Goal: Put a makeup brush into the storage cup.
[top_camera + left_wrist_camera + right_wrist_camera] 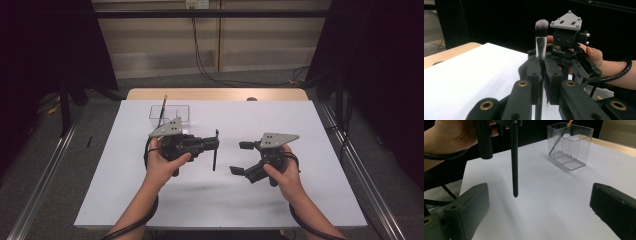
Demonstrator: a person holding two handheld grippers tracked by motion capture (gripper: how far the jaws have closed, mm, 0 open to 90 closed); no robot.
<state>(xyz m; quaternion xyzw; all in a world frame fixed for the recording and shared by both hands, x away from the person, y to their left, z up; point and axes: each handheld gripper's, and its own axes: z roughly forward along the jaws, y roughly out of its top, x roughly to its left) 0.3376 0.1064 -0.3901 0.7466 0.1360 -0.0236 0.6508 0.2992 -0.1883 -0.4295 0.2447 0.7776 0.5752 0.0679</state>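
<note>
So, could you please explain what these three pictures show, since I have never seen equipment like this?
A person sits at a table covered in white and holds a hand-operated gripper in each hand; there is no robot arm. The high view looks down from above. The other two pictures come from cameras riding on each gripper, looking along its black jaws. The left gripper is shut on a makeup brush, held upright with bristles up and handle hanging down. The right gripper faces it, jaws wide open and empty. At the back of the table stands a clear plastic organizer with compartments, holding a thin stick-like item.
</note>
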